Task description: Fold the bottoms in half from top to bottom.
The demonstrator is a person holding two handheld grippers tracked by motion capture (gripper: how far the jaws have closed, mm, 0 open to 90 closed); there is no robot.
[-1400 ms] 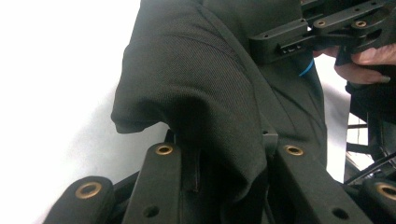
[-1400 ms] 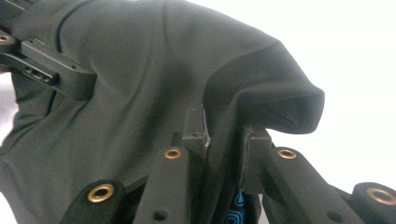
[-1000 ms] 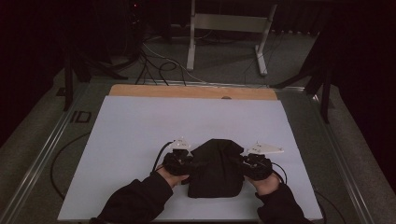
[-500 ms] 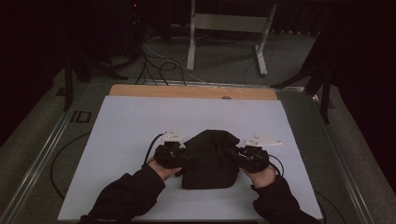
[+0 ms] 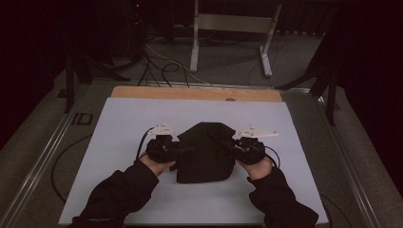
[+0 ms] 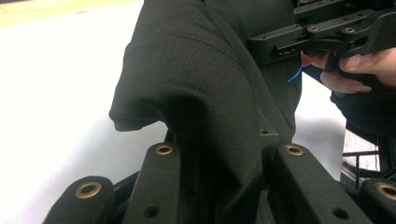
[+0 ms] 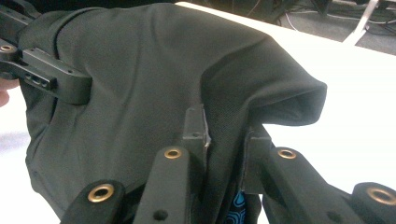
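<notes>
Dark cloth [image 5: 205,151] — pinched between both grippers' fingers [image 7: 194,123]

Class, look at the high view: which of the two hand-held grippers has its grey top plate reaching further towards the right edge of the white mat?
The right hand-held gripper: its plate juts past the dark cloth towards that edge; the left hand-held gripper sits opposite.

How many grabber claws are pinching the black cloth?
2. The left gripper pinches the black cloth on its left edge, and the right gripper pinches its right edge, above the white table.
</notes>
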